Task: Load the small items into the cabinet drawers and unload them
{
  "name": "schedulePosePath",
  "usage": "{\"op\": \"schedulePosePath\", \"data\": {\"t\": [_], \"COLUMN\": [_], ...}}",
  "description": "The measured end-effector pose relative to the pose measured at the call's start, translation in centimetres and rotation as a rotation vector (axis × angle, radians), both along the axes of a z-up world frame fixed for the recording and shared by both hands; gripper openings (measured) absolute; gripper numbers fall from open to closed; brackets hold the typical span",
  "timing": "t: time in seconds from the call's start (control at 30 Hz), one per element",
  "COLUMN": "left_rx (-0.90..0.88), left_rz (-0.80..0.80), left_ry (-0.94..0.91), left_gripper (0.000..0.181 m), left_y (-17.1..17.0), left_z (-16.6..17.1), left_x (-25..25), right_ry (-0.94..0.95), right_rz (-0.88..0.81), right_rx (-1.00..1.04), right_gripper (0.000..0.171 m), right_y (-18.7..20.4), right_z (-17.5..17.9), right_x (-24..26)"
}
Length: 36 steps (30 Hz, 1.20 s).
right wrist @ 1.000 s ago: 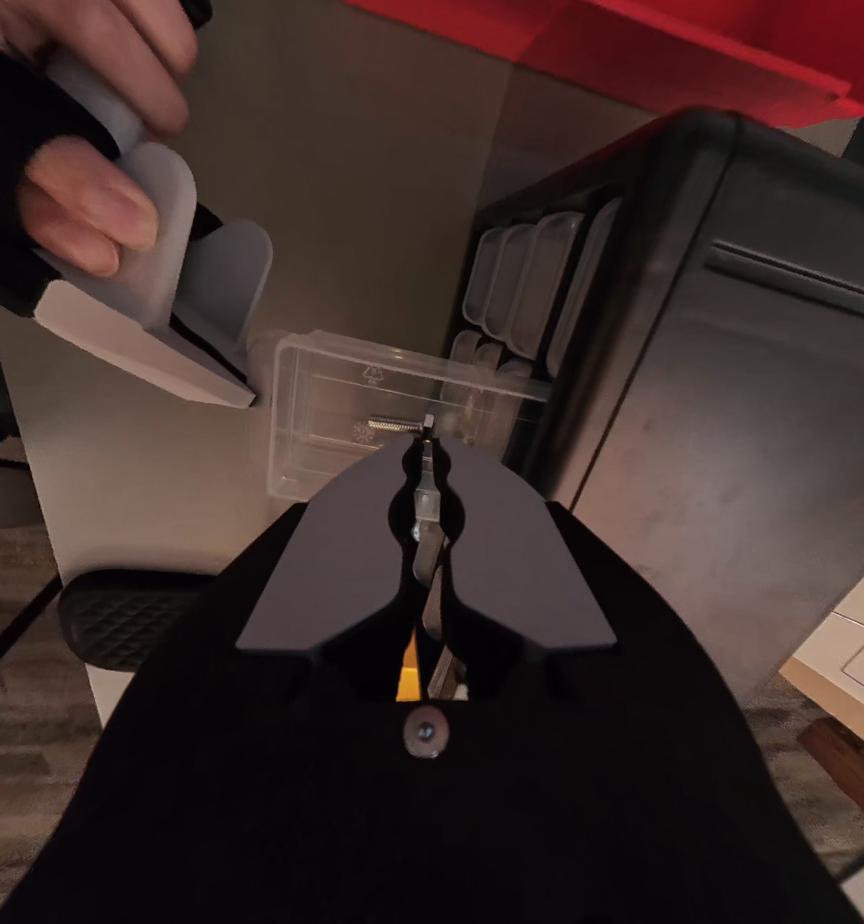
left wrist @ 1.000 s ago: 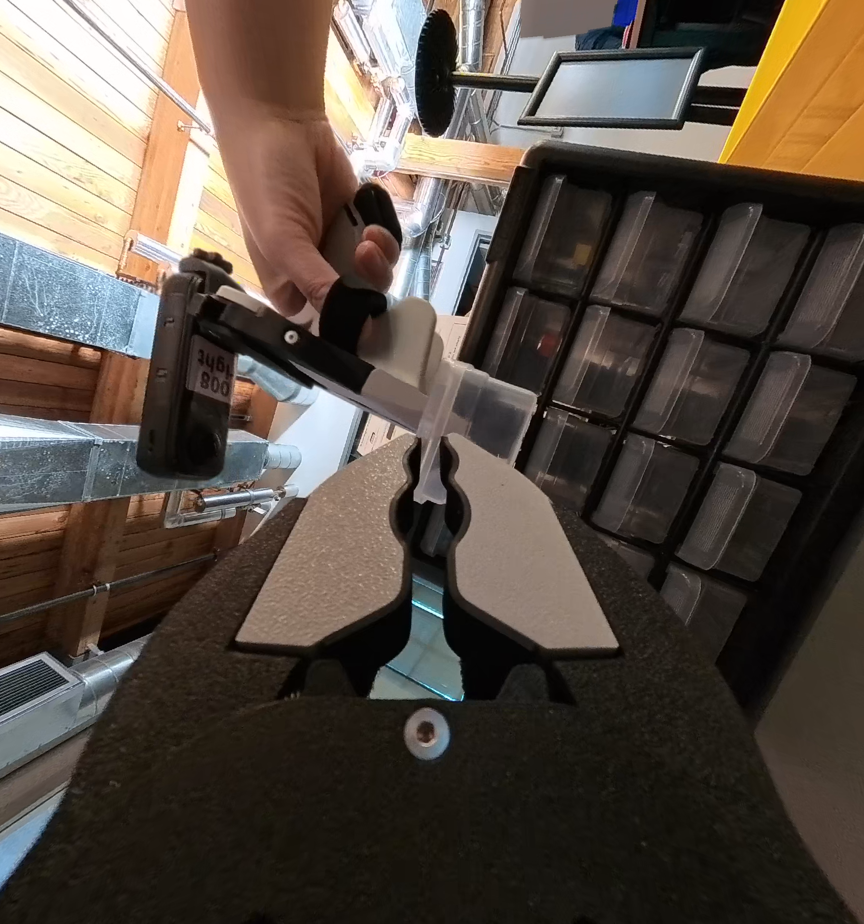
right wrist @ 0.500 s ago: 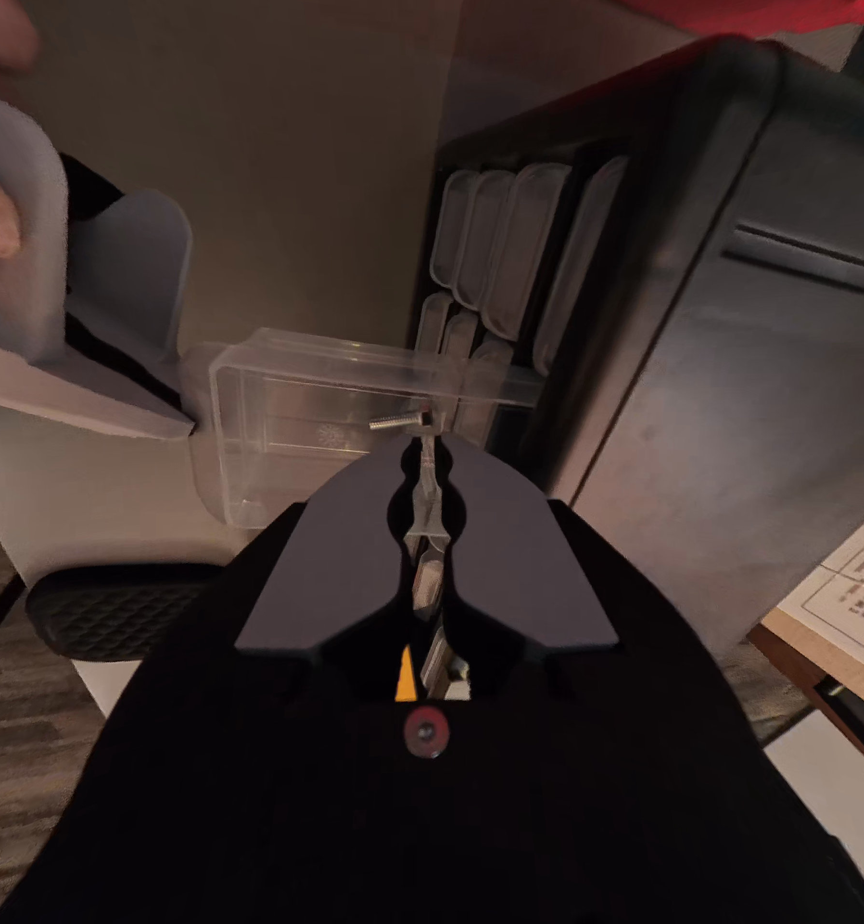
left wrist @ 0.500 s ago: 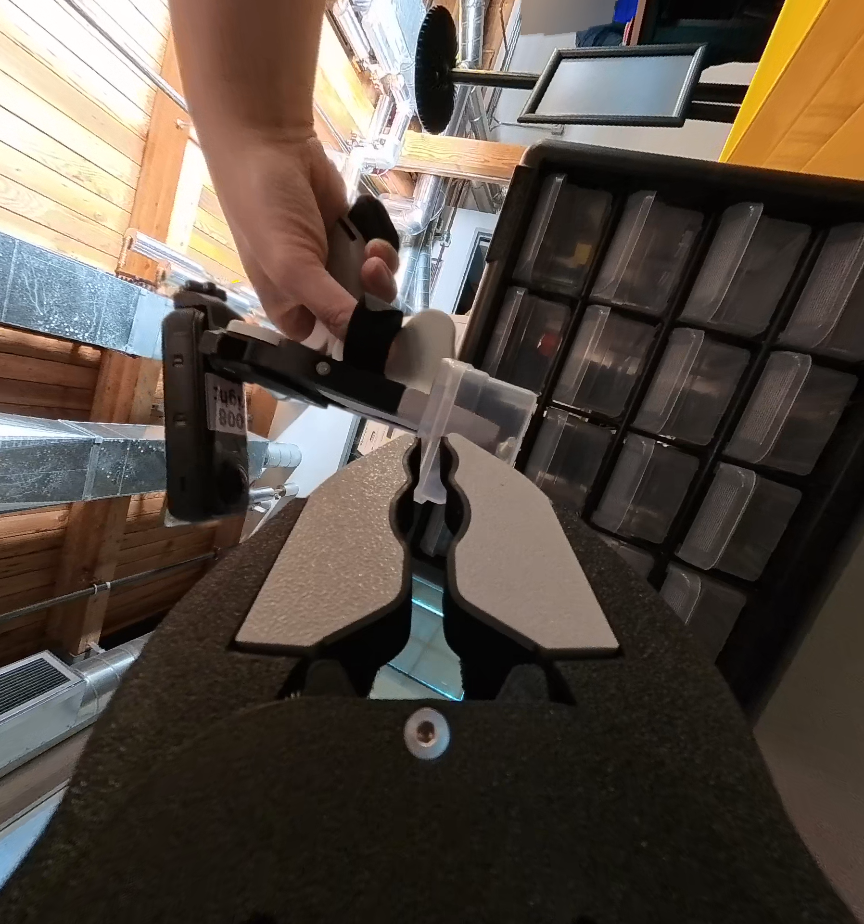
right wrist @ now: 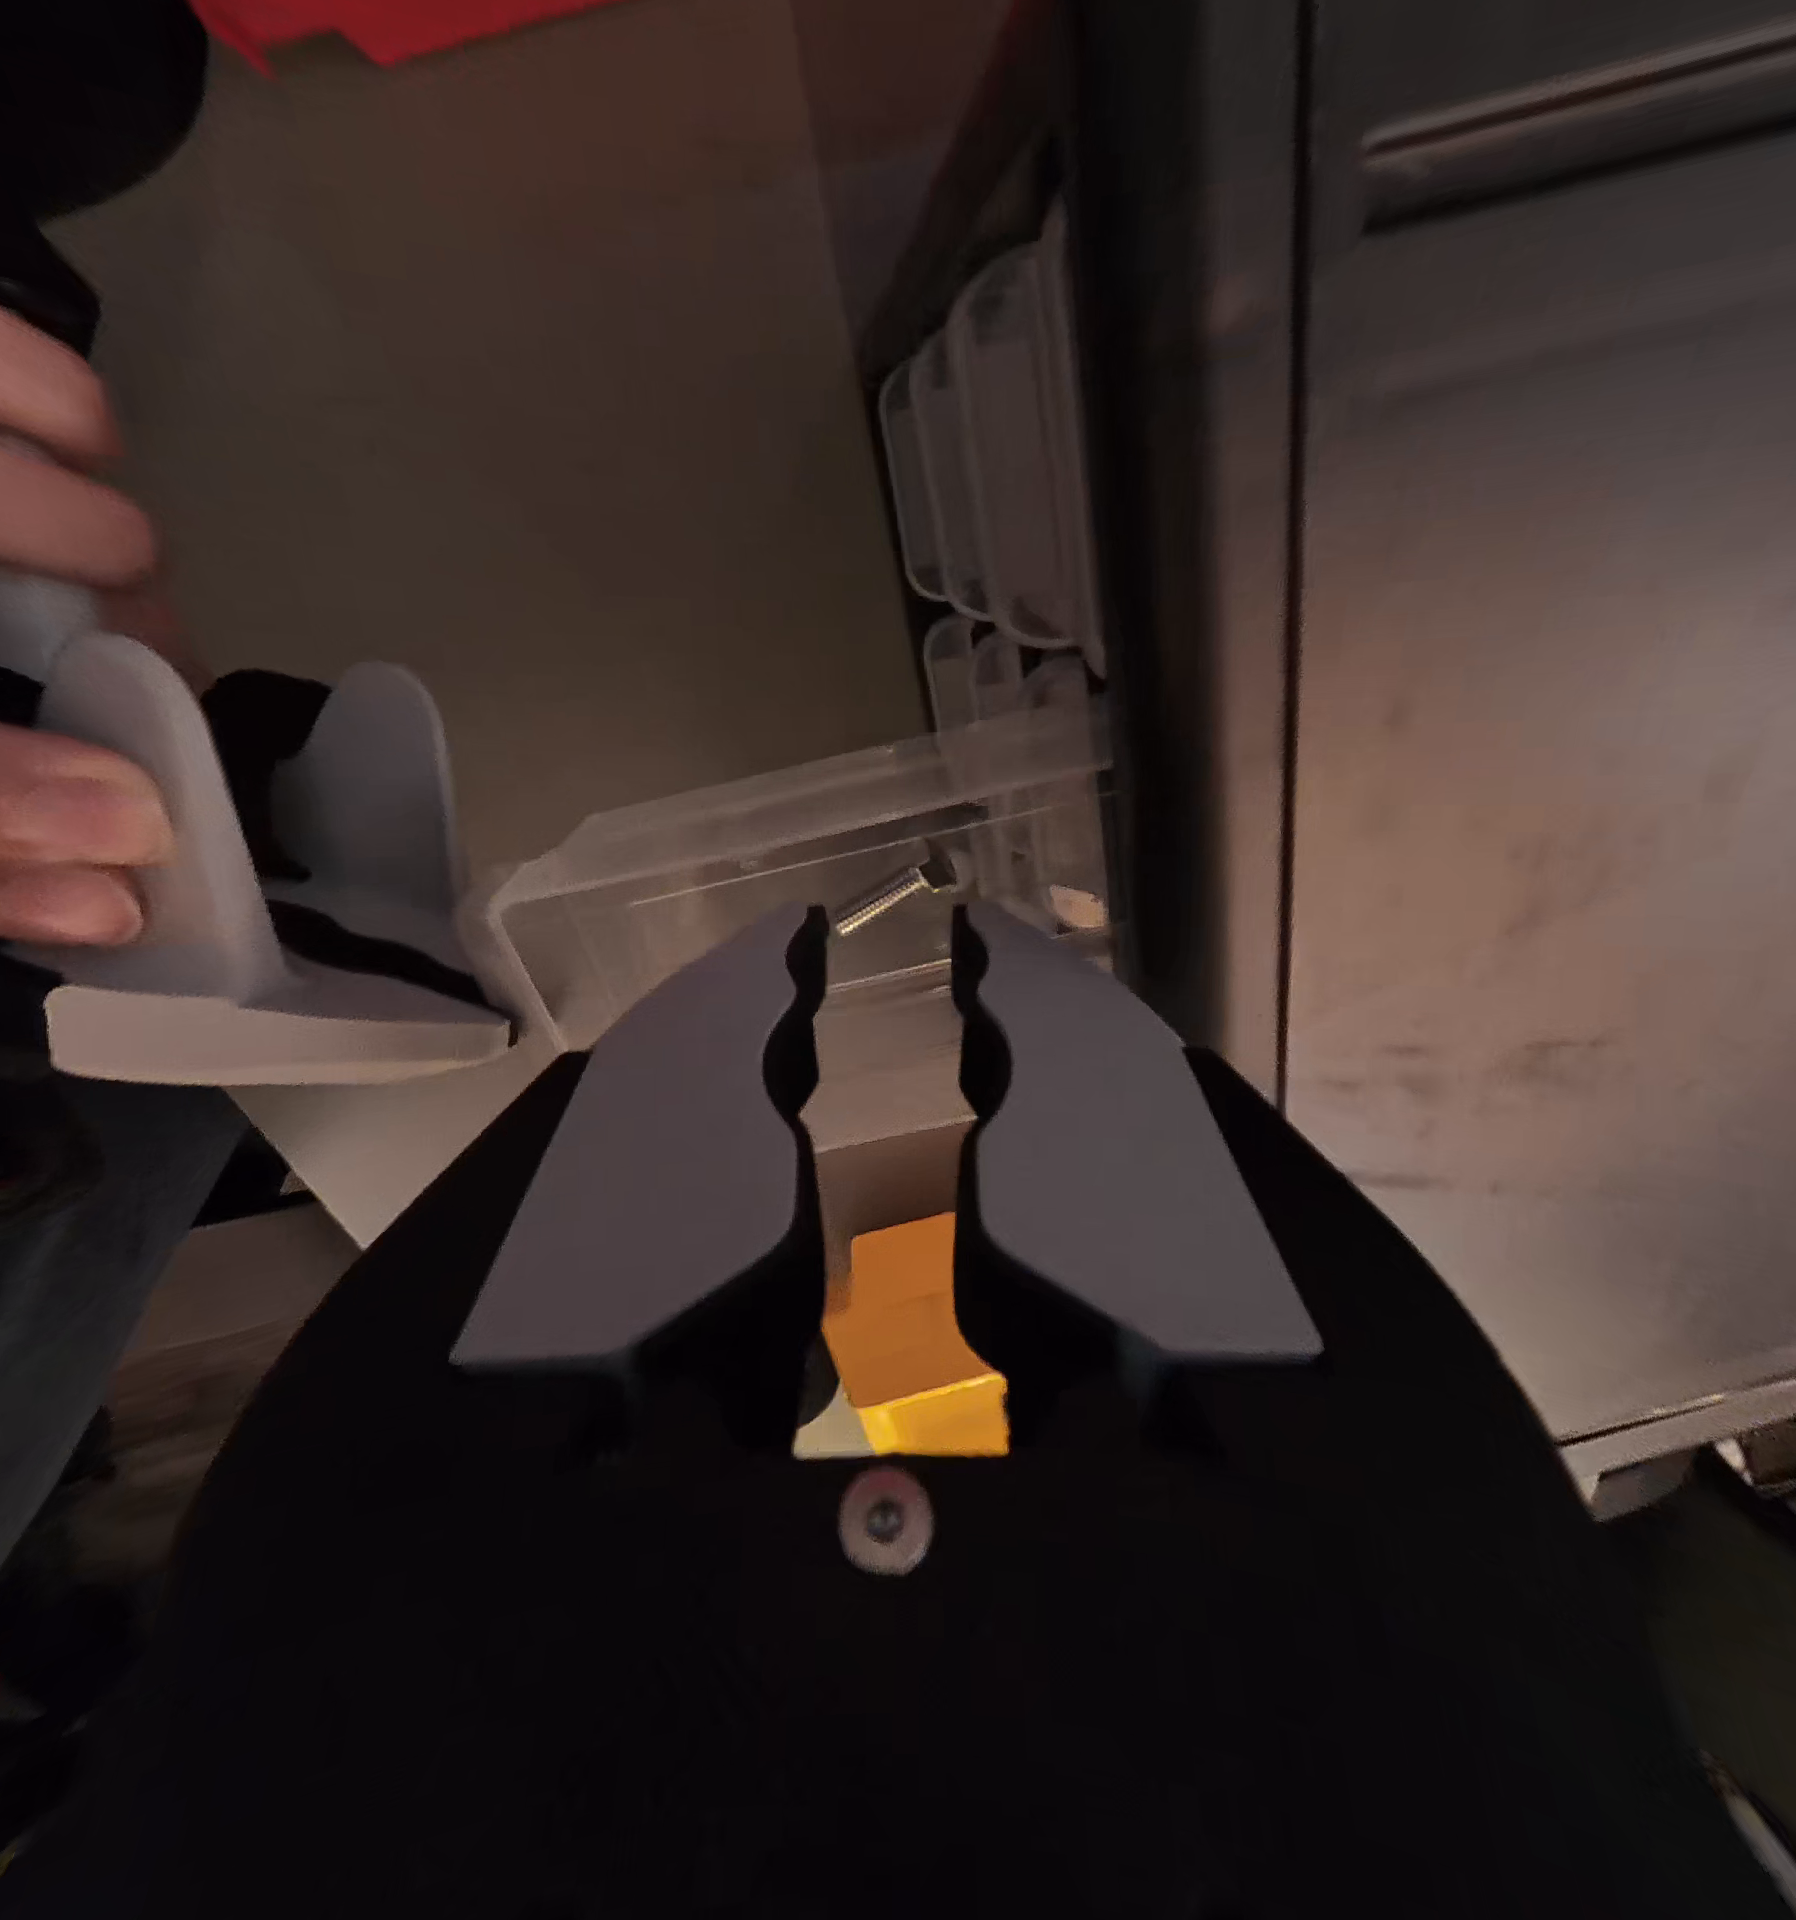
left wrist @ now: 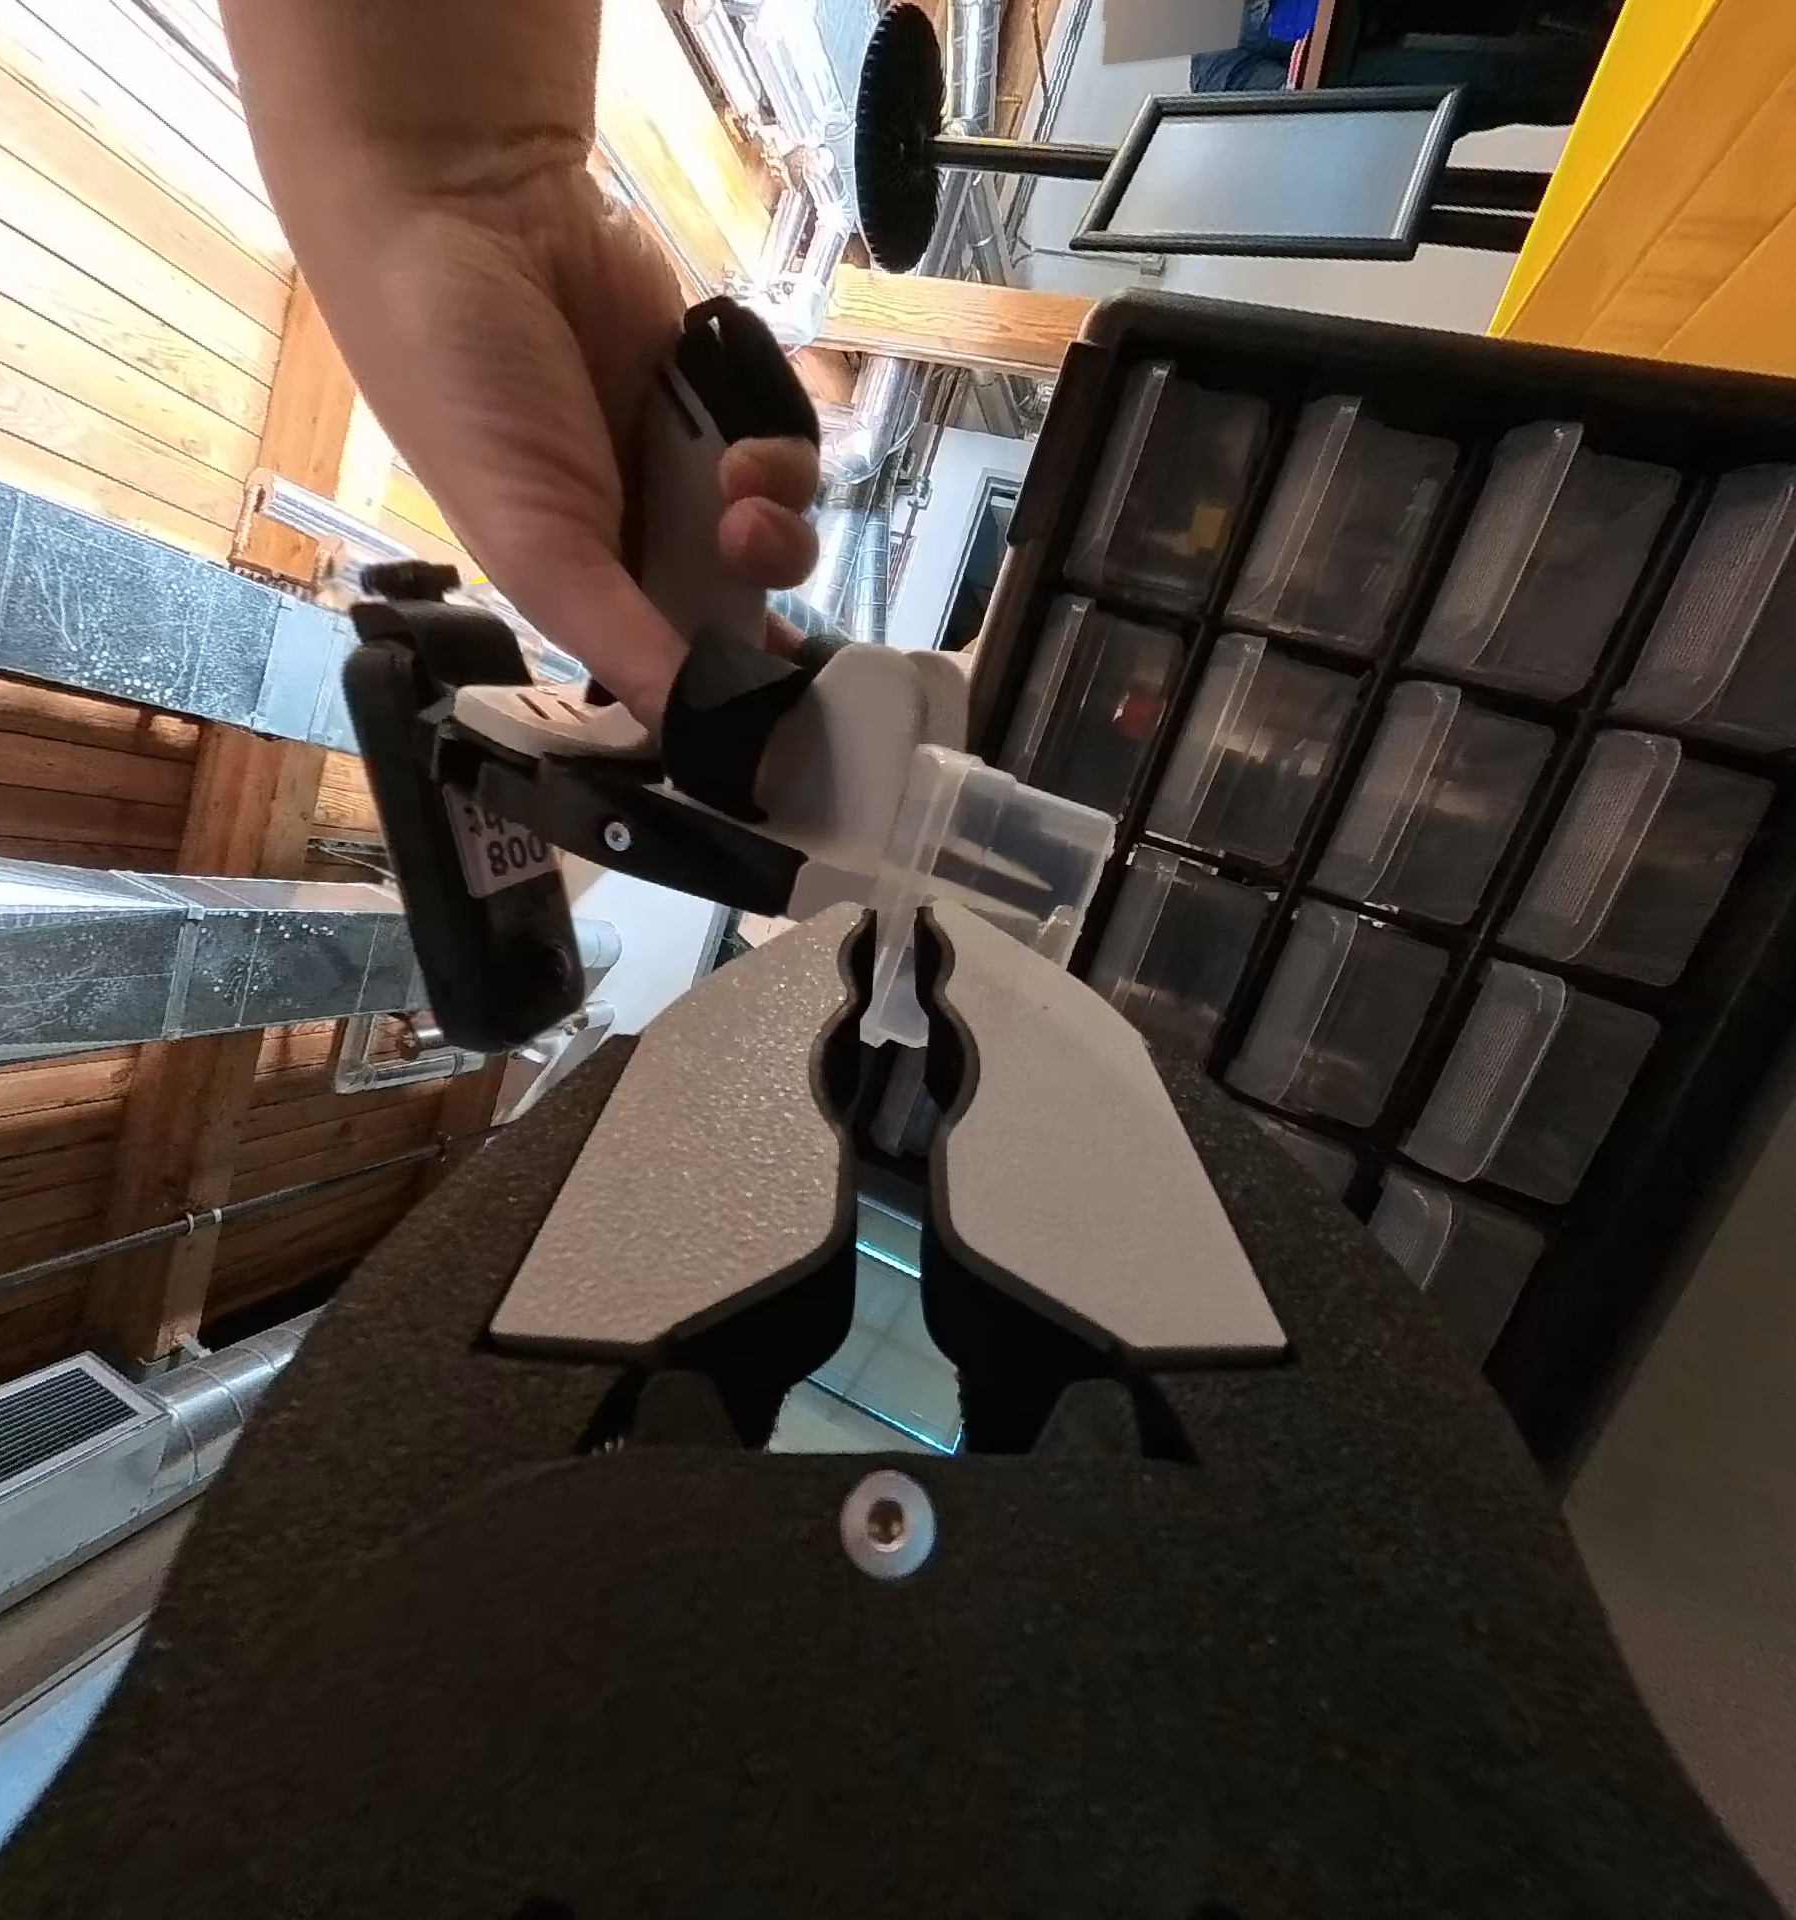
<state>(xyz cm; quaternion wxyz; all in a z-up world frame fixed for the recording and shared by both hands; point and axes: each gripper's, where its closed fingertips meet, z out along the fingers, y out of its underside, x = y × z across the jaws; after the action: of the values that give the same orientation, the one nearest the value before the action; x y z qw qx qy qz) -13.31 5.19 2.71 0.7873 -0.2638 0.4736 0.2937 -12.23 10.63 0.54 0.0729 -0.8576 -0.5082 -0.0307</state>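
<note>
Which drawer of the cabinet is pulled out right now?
The clear drawer in the leftmost column, third row down of the cabinet; the left gripper pinches its front tab. All the other drawers sit flush in their slots.

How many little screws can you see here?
1. A small silver screw is in the pulled-out clear drawer, just ahead of the right gripper, its jaws apart. Others may be hidden inside the black cabinet.
</note>
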Motion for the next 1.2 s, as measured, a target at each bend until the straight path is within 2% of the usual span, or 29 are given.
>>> {"op": "schedulePosePath", "data": {"t": [0.3,0.63,0.77,1.2], "left_rx": [-0.001,0.002,0.003,0.001], "left_rz": [-0.001,-0.001,-0.002,-0.002], "left_ry": [0.001,0.001,0.002,0.0], "left_gripper": [0.007,0.007,0.007,0.007], "left_y": [0.0,0.0,-0.01,0.02], "left_z": [-0.03,-0.03,-0.05,-0.03], "left_x": [0.08,0.15,0.16,0.1], "right_ry": [-0.026,-0.176,-0.248,-0.257], "right_rz": [-0.021,0.042,0.117,0.185], "right_rx": [-0.031,-0.088,-0.123,-0.144], "right_gripper": [0.02,0.018,0.011,0.007], "right_y": [0.14,-0.17,-0.23,-0.31], "right_z": [-0.34,-0.74,-0.86,-0.77], "right_x": [-0.02,0.53,0.91,0.97]}}
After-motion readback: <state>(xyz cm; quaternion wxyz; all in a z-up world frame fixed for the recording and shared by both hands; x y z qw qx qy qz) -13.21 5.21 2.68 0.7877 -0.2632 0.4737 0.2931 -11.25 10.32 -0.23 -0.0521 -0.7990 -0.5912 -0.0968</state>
